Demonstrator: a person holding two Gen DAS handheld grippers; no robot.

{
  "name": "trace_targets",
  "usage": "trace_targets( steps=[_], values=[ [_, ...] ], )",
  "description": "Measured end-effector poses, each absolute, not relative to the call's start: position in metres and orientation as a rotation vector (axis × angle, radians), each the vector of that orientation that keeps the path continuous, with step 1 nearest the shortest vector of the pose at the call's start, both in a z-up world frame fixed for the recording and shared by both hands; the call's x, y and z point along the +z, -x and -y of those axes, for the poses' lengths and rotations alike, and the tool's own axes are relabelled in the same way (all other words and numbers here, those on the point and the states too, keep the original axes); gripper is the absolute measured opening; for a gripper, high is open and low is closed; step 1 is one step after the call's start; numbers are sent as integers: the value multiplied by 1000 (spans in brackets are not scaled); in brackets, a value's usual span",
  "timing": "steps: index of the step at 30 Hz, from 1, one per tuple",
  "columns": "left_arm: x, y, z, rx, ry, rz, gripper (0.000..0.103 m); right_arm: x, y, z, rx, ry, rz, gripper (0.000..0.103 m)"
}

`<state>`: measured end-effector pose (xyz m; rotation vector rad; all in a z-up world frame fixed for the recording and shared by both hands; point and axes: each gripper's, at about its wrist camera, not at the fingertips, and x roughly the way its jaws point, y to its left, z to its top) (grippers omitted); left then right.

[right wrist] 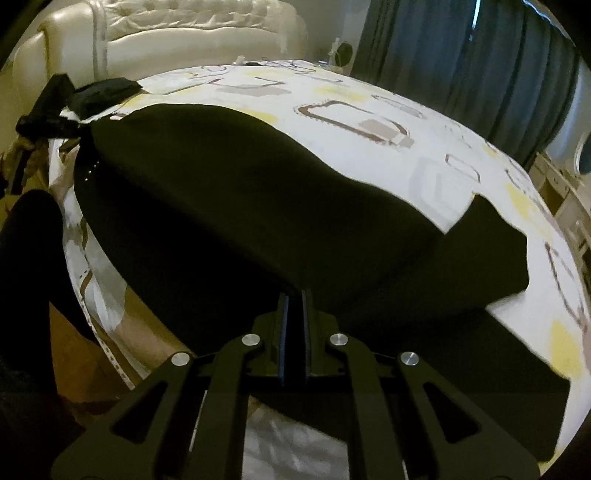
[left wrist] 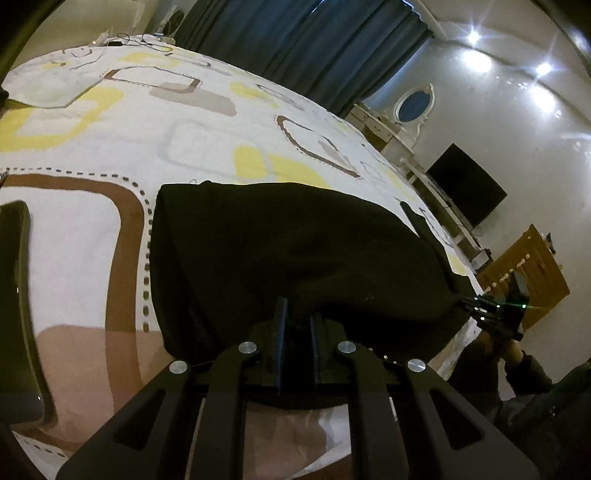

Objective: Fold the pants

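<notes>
The black pants (left wrist: pixel 280 251) lie spread on the patterned bed sheet (left wrist: pixel 110 147) near its front edge. My left gripper (left wrist: pixel 298 314) is shut on the near edge of the pants, with fabric bunched between its fingers. The right gripper shows far right in the left wrist view (left wrist: pixel 491 306), gripping the other end. In the right wrist view, the pants (right wrist: pixel 240 206) stretch from left to right, and my right gripper (right wrist: pixel 294 295) is shut on their near edge. The left gripper shows far left in that view (right wrist: pixel 48 110), holding the far corner.
A second dark garment (right wrist: pixel 103 94) lies on the bed (right wrist: pixel 369 110) by the cream headboard (right wrist: pixel 184 29). Blue curtains (left wrist: pixel 314 44), a white dresser with oval mirror (left wrist: pixel 410 107), a dark TV (left wrist: pixel 465 184) and a wooden door (left wrist: pixel 528 273) surround the bed. Cables lie at the far end (left wrist: pixel 147 38).
</notes>
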<state>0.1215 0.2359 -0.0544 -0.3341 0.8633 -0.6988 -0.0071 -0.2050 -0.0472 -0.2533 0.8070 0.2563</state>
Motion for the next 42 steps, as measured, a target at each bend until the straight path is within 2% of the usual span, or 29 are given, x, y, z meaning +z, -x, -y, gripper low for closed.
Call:
trace_targets(
  steps=[8, 14, 23, 26, 30, 33, 35, 36, 42],
  values=[
    [-52, -108, -242, -725, 329, -837, 11, -44, 24, 202, 262, 239, -811, 7],
    [-62, -104, -245, -719, 304, -885, 12, -51, 30, 202, 271, 235, -834, 8],
    [-66, -100, -245, -718, 233, -921, 18, -58, 34, 203, 273, 253, -832, 11],
    [-66, -95, -248, -712, 207, -928, 21, -57, 35, 205, 279, 248, -831, 14],
    [-65, -86, -263, -663, 183, -946, 31, -56, 36, 209, 285, 246, -832, 16],
    [-62, -80, -284, -561, 186, -944, 31, -55, 38, 211, 297, 245, -837, 20],
    [-53, -78, -297, -533, 231, -905, 31, -54, 40, 212, 331, 233, -864, 34],
    [-47, -77, -299, -524, 246, -881, 31, -55, 43, 211, 347, 245, -879, 38],
    [-1, -94, -250, -581, 196, -759, 31, -27, 43, 226, 331, 152, -869, 39]
  ],
)
